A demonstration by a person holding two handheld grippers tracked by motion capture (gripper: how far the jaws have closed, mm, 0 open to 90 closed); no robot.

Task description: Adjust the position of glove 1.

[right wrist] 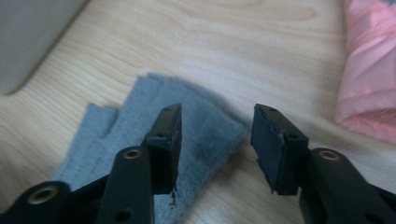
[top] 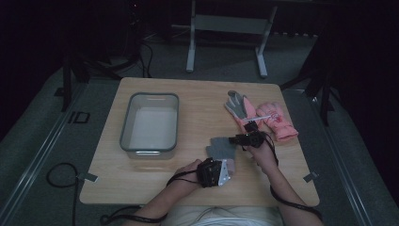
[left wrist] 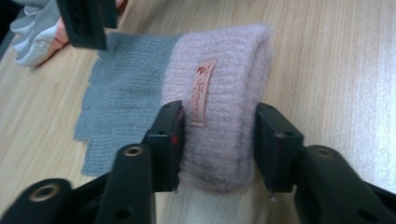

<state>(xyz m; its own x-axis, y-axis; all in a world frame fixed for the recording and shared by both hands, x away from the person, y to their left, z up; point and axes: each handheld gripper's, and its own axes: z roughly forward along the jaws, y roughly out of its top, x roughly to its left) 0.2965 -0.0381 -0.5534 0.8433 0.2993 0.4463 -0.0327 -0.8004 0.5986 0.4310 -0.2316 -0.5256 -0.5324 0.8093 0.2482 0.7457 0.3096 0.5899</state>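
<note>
A grey knit glove (top: 216, 147) with a pale pink ribbed cuff (left wrist: 224, 93) lies flat on the wooden table, near its front edge. My left gripper (left wrist: 217, 140) is shut on that cuff, one pad pressed against each side, beside a small sewn label. In the high view the left gripper (top: 225, 168) sits at the glove's near end. My right gripper (top: 233, 140) is at the glove's far end. In the right gripper view it (right wrist: 215, 140) stands open just over the grey finger part (right wrist: 201, 116), with its pads apart from the cloth.
A clear plastic bin (top: 126, 123) stands on the left half of the table. A pink glove (top: 278, 121) and a second pink glove with a grey palm (top: 239, 107) lie at the back right, close to my right gripper. Bare wood (top: 202, 99) lies between bin and gloves.
</note>
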